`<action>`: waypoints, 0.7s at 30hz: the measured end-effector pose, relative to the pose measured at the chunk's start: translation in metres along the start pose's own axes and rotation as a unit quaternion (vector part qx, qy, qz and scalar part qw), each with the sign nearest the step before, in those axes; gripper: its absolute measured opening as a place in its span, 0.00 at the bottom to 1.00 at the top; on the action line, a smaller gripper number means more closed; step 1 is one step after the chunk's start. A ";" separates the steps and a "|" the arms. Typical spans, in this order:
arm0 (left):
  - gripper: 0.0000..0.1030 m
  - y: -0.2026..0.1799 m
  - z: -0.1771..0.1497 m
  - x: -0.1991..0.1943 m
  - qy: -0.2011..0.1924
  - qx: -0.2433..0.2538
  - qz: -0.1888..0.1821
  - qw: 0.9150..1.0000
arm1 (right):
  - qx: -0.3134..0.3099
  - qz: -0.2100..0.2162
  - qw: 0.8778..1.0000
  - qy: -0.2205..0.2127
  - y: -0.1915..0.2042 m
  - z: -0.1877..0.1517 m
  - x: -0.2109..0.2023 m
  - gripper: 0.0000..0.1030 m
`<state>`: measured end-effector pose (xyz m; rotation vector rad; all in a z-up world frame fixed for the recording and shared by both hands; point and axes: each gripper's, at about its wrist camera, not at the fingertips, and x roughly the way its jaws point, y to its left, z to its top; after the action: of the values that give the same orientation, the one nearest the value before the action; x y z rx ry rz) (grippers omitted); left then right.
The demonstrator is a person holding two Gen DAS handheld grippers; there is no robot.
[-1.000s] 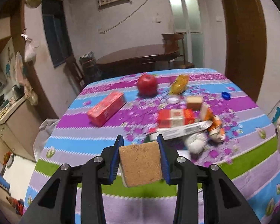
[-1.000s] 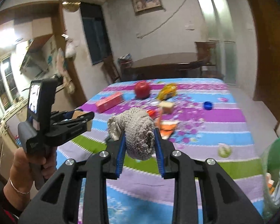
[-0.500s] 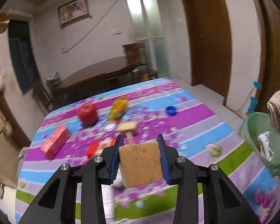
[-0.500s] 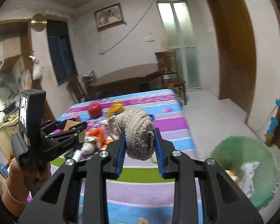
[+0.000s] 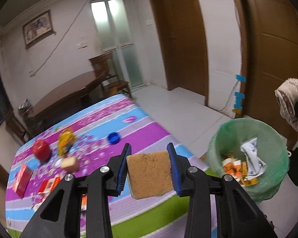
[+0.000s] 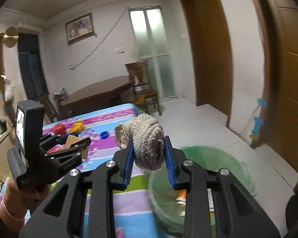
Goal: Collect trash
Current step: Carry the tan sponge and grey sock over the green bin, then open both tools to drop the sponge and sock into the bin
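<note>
My left gripper (image 5: pixel 149 170) is shut on a brown sponge (image 5: pixel 150 173) and holds it in the air over the table's right edge. A green-lined trash bin (image 5: pixel 248 158) with wrappers inside stands on the floor to its right. My right gripper (image 6: pixel 148 158) is shut on a balled grey cloth (image 6: pixel 147 140) and hovers just above the bin (image 6: pixel 224 158). The cloth also shows in the left wrist view (image 5: pixel 290 101), above the bin's far side. The left gripper with the sponge shows at the left of the right wrist view (image 6: pixel 69 144).
The table has a striped purple, blue and green cloth (image 5: pixel 129 130). On it lie a red apple (image 5: pixel 41 150), a yellow wrapper (image 5: pixel 64 140), a blue cap (image 5: pixel 113 137), red boxes (image 5: pixel 21 179) and other litter. Brown doors (image 5: pixel 276 49) stand behind the bin. A dark wooden table (image 6: pixel 97 93) stands at the back.
Both grippers have swung right from over the table to the bin, still holding the sponge and the cloth. The bin has come into full view under the right gripper.
</note>
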<state>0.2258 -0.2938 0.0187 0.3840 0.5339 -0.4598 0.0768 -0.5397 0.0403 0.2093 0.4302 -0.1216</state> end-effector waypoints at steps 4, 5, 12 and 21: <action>0.37 -0.027 0.009 0.009 -0.002 0.021 -0.015 1.000 | 0.008 -0.033 0.999 0.001 -0.022 0.000 0.002 0.27; 0.37 -0.036 0.012 0.012 -0.002 0.025 -0.020 0.999 | 0.009 -0.041 0.999 0.002 -0.027 -0.001 0.001 0.27; 0.37 -0.082 0.027 0.032 0.003 0.055 -0.065 0.996 | 0.024 -0.092 0.995 0.012 -0.057 -0.006 -0.003 0.27; 0.37 -0.138 0.033 0.063 0.032 0.106 -0.138 0.984 | 0.040 -0.149 0.987 0.051 -0.095 -0.017 0.000 0.27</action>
<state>0.2161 -0.4434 -0.0219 0.5323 0.6065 -0.7784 0.0549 -0.6284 0.0084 0.2302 0.5568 -0.4240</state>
